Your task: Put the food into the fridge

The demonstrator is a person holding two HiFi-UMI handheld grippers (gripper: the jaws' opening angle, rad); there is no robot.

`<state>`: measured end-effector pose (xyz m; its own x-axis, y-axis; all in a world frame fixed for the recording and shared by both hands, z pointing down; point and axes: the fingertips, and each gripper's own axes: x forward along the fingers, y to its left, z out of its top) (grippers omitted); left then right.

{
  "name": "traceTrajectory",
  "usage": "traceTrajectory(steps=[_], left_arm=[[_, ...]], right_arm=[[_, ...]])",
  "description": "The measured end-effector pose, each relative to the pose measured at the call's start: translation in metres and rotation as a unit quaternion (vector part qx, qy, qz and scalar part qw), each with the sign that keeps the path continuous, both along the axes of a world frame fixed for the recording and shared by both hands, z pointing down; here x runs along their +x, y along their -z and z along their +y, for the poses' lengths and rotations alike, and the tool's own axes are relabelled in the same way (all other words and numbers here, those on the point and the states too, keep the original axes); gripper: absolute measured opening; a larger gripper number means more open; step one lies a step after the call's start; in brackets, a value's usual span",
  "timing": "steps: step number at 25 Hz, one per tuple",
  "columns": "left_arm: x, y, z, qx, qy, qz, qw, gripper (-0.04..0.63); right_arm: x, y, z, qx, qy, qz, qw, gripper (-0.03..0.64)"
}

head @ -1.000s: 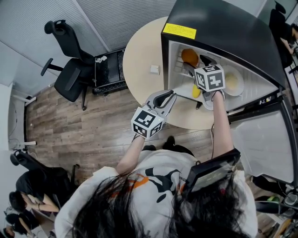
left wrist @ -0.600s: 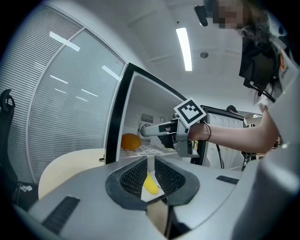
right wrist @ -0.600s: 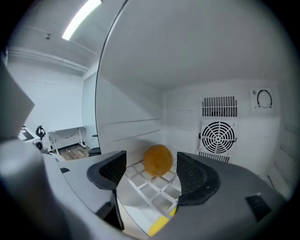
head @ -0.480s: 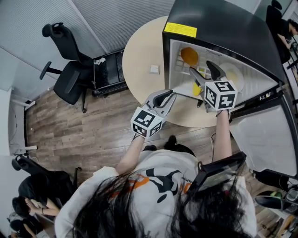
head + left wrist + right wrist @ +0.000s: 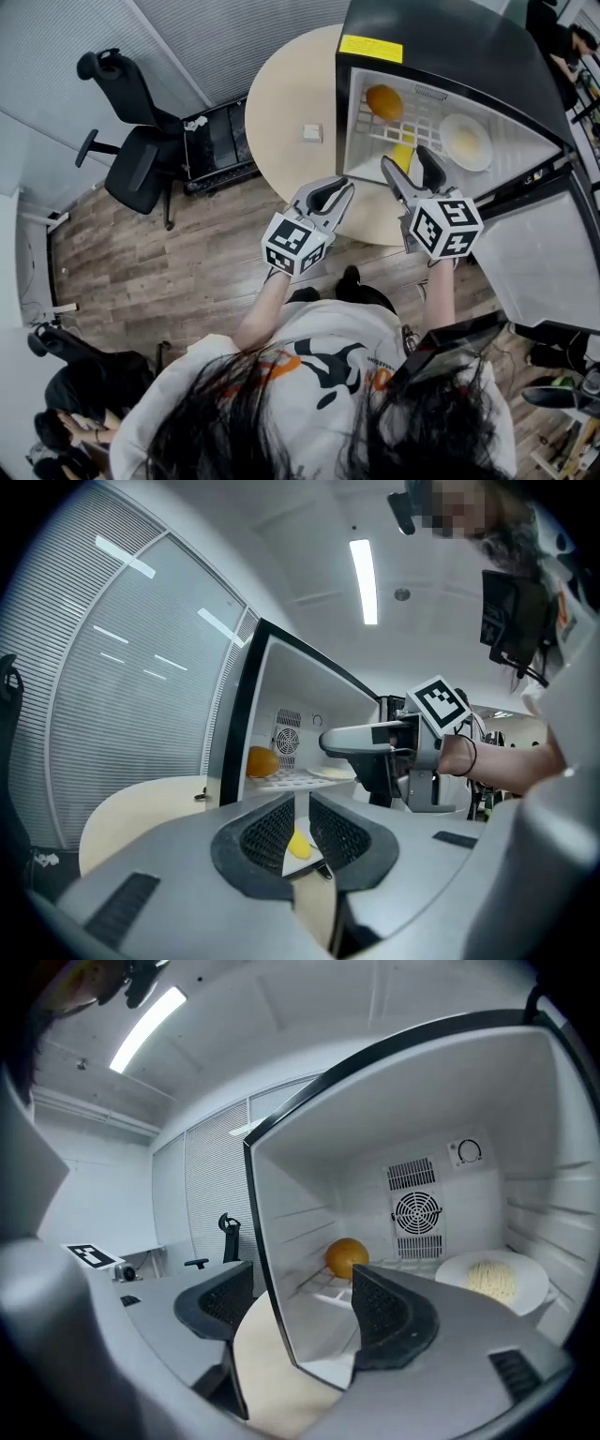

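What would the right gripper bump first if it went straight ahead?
Probably the fridge. The front edge of its left wall shows between the open jaws of the right gripper, with one jaw outside and one inside. Depth is hard to judge; slightly further right it could pass in toward the orange.

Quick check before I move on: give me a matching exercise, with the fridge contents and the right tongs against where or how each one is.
Things:
1. orange
2. plate of noodles
3. yellow food item
4. right tongs

Places or states:
A. open and empty, in front of the fridge
B. right side of the wire shelf
C. back left of the wire shelf
D. lower down, below the wire shelf

Pairs: 1-C; 2-B; 3-D; 4-A
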<state>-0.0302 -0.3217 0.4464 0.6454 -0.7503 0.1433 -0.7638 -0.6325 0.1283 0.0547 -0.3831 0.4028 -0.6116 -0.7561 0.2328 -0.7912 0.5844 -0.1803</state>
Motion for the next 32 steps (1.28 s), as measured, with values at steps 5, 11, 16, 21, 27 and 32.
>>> traceTrajectory(steps=[5,11,16,21,27,32], left_arm=[[-0.005,0.007,0.014,0.007,-0.018,0.004,0.9998,0.041],[-0.009,0.012,0.035,0.012,-0.046,0.009,0.9988,0.041],[-0.011,0.012,0.057,0.013,-0.069,0.009,0.9975,0.041],[-0.02,0.007,0.078,0.013,-0.082,0.005,0.9965,0.041],[-0.035,0.005,0.094,0.013,-0.078,0.008,0.9968,0.041],[-0.044,0.004,0.103,0.013,-0.076,0.011,0.997,0.041]], right_arm=[[-0.01,-0.006,0.031,-0.009,-0.023,-0.018,1.0,0.336],[-0.014,-0.017,0.064,-0.016,-0.067,-0.031,0.997,0.228],[-0.022,-0.025,0.09,-0.025,-0.092,-0.046,0.994,0.13],[-0.036,-0.037,0.111,-0.031,-0.107,-0.044,0.993,0.083],[-0.053,-0.046,0.129,-0.042,-0.106,-0.048,0.992,0.06],[-0.066,-0.05,0.14,-0.044,-0.096,-0.037,0.994,0.058]])
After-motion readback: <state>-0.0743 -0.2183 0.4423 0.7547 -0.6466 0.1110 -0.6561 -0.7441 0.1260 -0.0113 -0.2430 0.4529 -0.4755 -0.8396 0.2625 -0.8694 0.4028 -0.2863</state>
